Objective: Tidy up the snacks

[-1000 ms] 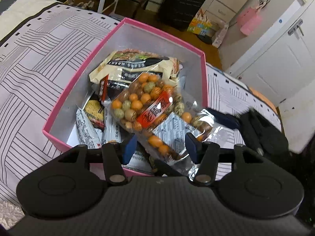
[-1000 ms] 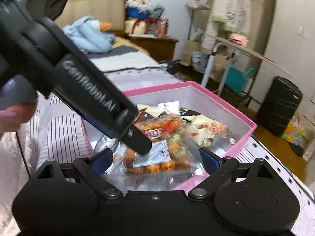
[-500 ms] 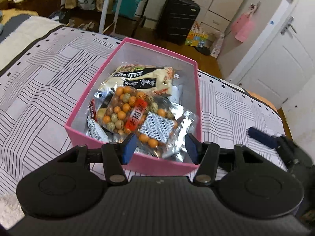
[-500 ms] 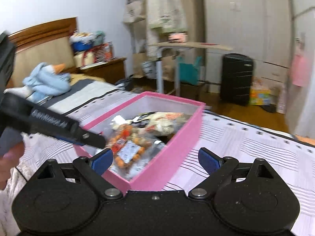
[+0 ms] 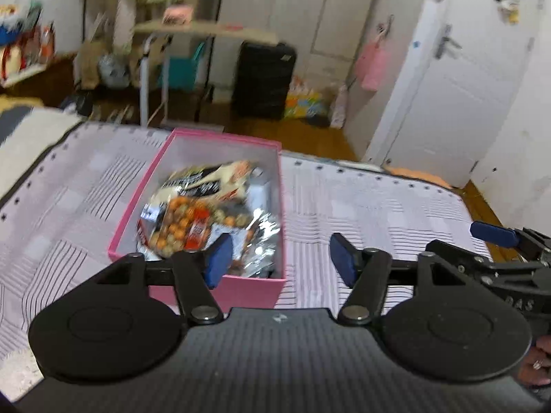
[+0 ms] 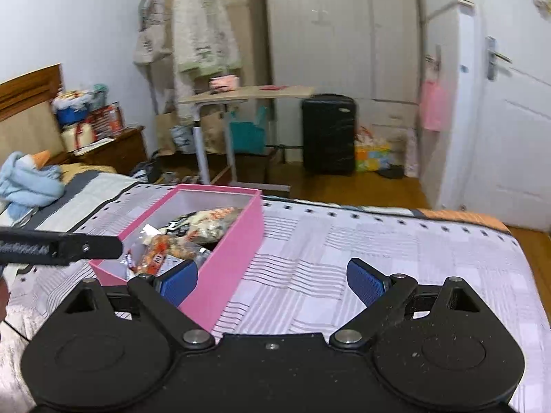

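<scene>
My left tool [image 5: 277, 258] has just been opening and is spread, nothing between; my right tool [image 6: 272, 280] is spread and empty too. The snack packets [image 5: 206, 213] lie in the pink box [image 6: 237, 241] on the bed [image 6: 344, 241]. They look light, crinkly and slippery, so I would pinch a sealed edge.

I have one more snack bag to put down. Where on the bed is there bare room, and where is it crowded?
The striped bedspread is bare from the pink box's right wall to the bed's far edge. Another bare stretch lies left of the box. The box itself is crowded with snack bags.
</scene>
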Demonstrator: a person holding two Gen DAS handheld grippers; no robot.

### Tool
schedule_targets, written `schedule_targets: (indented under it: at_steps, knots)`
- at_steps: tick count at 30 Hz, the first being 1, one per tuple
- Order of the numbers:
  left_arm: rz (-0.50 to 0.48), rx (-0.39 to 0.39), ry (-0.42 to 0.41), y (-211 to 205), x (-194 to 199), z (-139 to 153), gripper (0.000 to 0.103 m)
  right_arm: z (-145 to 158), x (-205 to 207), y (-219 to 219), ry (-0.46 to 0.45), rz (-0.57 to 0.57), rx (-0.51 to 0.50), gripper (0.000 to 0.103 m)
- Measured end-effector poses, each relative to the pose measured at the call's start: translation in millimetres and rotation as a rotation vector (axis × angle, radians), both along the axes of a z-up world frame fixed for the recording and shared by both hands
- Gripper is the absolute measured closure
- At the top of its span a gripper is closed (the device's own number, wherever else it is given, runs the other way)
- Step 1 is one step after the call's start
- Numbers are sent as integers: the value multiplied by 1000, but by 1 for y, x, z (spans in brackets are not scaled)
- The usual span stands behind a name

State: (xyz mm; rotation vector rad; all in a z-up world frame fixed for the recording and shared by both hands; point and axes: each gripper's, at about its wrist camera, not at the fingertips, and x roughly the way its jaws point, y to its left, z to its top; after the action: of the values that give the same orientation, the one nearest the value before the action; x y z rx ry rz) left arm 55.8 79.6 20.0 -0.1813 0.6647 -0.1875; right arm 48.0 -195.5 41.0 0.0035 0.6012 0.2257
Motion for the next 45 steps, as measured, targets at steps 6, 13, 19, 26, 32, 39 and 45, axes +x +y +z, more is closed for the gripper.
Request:
schedule_targets:
  at_steps: [6, 13, 19, 26, 32, 39, 45]
  knots:
    - [-44, 48, -31, -18, -21, 8, 35, 8, -25, -7, -13, -58, -20, 7]
    - [-55, 70, -28, -30, -34, 6, 29, 9, -46, -8, -24, -83, -51, 7]
    - [-57, 88, -42, -36, -43, 3, 14, -1, -51, -9, 6, -125, -69, 3]
    - [-19, 129, -45, -41, -46, -2, 3, -11, -48, -4, 51, -223, -169, 0]
    - [-2, 178, -36, -44, -45, -6, 3, -9, -51, -22, 64, -239, -44, 0]
    - [-6, 208, -42, -48, -49, -4, 3, -4, -58, -21, 53, -242, -41, 0]
    - [-5, 216, -31, -49, -51, -4, 3, -3, -62, -14, 31, -235, -60, 0]
